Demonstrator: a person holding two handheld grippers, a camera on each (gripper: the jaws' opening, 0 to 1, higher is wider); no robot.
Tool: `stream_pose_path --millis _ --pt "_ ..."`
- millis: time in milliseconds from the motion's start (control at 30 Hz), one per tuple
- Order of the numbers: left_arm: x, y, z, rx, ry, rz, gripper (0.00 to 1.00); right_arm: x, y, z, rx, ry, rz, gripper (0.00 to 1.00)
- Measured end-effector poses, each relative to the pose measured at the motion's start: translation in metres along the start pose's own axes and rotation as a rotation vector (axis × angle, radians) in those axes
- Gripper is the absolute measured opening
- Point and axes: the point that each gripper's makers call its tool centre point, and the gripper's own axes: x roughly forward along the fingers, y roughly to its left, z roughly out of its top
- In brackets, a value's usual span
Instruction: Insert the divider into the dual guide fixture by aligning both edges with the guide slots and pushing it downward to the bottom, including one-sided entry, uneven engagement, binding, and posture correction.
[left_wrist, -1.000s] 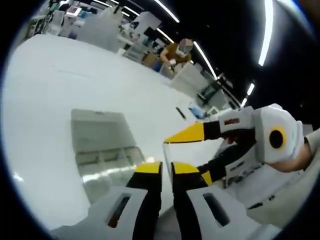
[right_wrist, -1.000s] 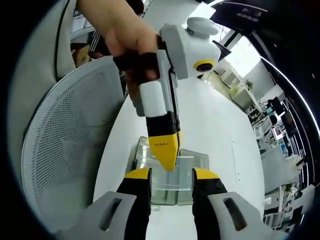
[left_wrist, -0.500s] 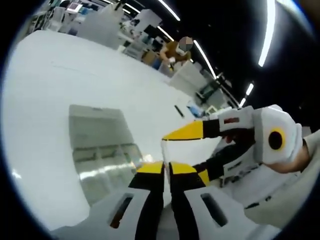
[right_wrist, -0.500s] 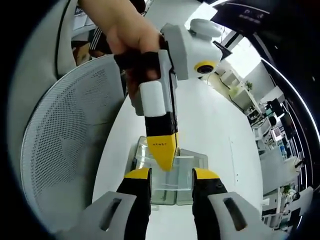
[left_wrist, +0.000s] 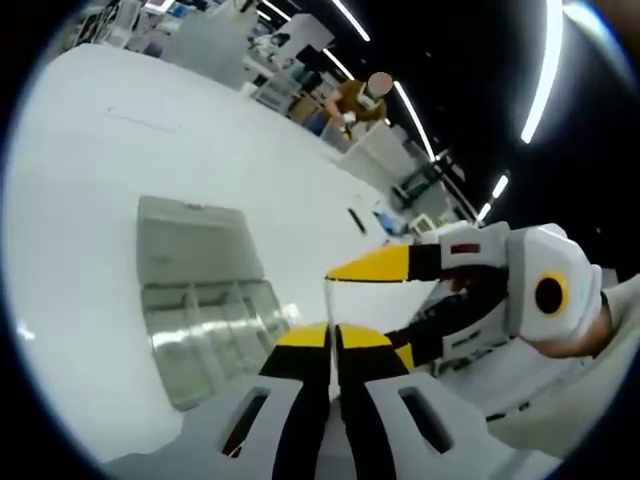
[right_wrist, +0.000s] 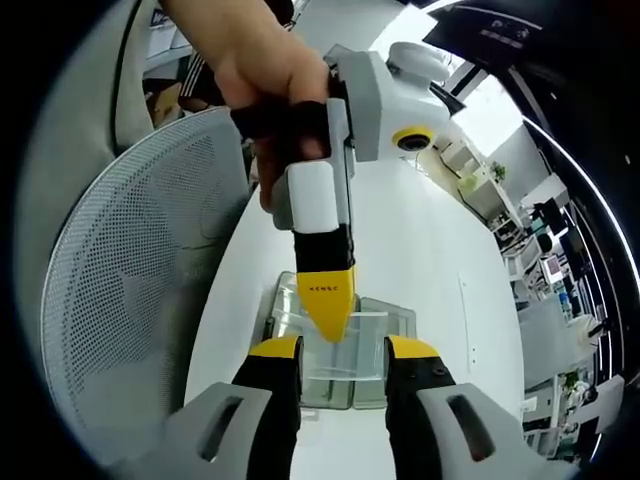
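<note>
A clear, compartmented guide fixture (left_wrist: 200, 300) lies on the white table (left_wrist: 150, 130). My left gripper (left_wrist: 333, 335) is shut on a thin transparent divider (left_wrist: 327, 300), seen edge-on above its yellow tips. In the right gripper view, the left gripper (right_wrist: 327, 325) comes down from a hand (right_wrist: 250, 60). It holds the divider (right_wrist: 362, 335) just over the fixture (right_wrist: 325, 385). My right gripper (right_wrist: 343, 348) stands open, its fingers on either side of the divider's width. In the left gripper view, the right gripper (left_wrist: 370, 315) reaches in from the right, jaws apart around the sheet.
A white mesh chair back (right_wrist: 130, 300) stands close on the left of the table (right_wrist: 420, 240). A person (left_wrist: 355, 100) sits far off among shelves and benches. Bare table top stretches beyond the fixture.
The left jaws have narrowed onto the divider. The left gripper has shifted slightly over the fixture. The right gripper has barely moved.
</note>
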Motion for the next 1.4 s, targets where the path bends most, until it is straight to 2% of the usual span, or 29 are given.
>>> stream_pose_path --millis 67,167,333,567,800,1100,1400 --pt "0.0 0.0 0.0 -0.009 -0.005 0.001 0.0 0.0 0.0 0.0 0.004 0.003 0.0 0.28" --pt "-0.001 0.001 -0.003 0.005 0.003 0.003 0.0 -0.001 -0.002 0.0 0.003 0.002 0.0 0.23" --pt "-0.001 0.002 -0.003 0.007 -0.008 0.006 0.0 -0.002 -0.001 0.0 0.014 -0.002 0.0 0.23" --pt "-0.004 0.005 -0.002 0.048 -0.019 0.001 0.0 -0.003 -0.003 -0.001 0.032 -0.007 0.003 0.23" --pt "-0.004 0.005 -0.006 0.156 -0.02 -0.015 0.0 -0.008 -0.006 -0.006 0.059 -0.013 0.023 0.21" --pt "-0.002 0.004 -0.006 0.249 -0.015 -0.023 0.0 -0.011 -0.01 -0.01 0.076 -0.021 0.062 0.15" --pt "-0.002 0.002 -0.011 0.385 0.009 -0.019 0.0 -0.012 -0.006 -0.008 0.073 -0.032 0.141 0.09"
